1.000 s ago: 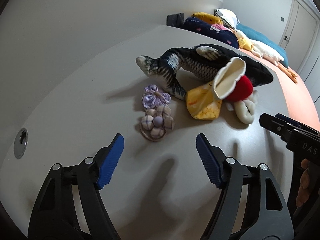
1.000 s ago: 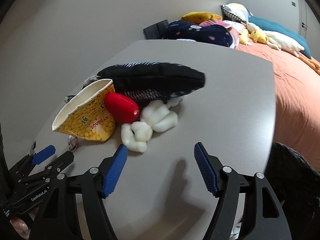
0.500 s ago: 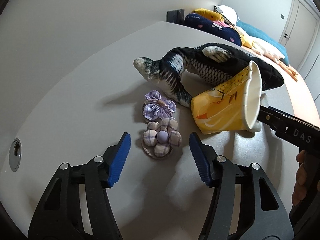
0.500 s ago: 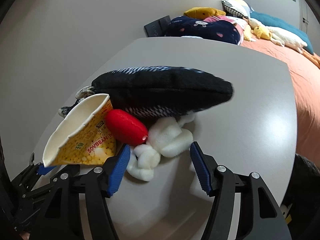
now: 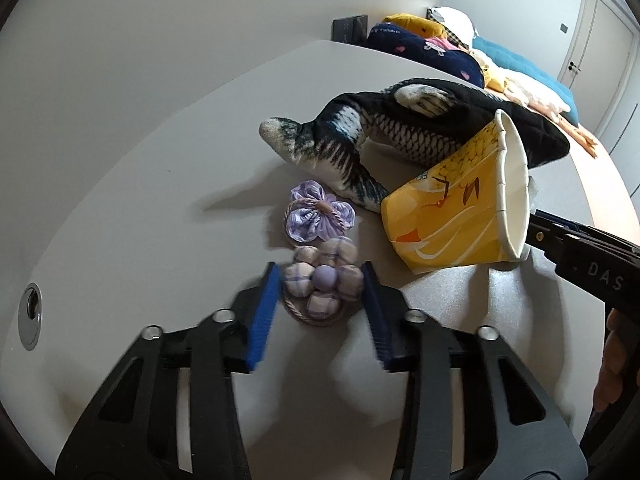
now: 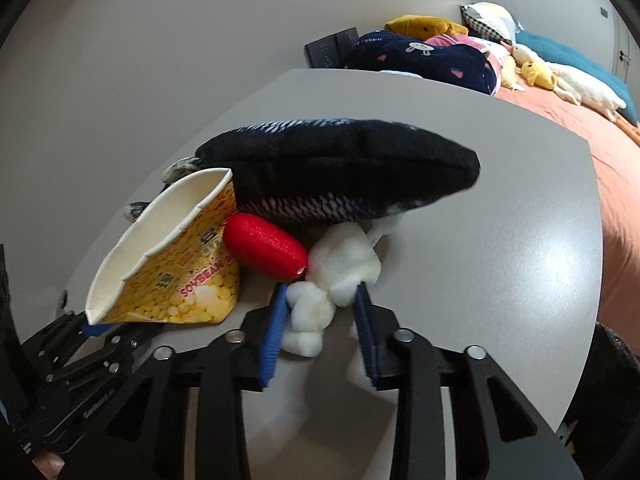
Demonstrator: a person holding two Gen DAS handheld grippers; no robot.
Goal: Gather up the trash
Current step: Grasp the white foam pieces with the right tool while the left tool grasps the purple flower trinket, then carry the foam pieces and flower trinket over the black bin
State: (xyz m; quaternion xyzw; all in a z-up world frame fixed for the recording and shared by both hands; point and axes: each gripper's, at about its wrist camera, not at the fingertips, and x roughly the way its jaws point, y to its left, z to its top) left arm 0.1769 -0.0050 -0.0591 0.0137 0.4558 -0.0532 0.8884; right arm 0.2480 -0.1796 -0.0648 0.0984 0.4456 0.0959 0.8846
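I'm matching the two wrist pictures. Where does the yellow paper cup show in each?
Left wrist: yellow paper cup right of centre, mouth facing right.
Right wrist: it sits at left, mouth facing upper left.
Shared landmark: the black fish plush behind it.

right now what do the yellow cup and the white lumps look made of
Yellow cup: looks like printed paper, matte white inside, with a rolled rim and a creased wall. White lumps: probably soft foam packing, with a matte, porous, rounded surface.
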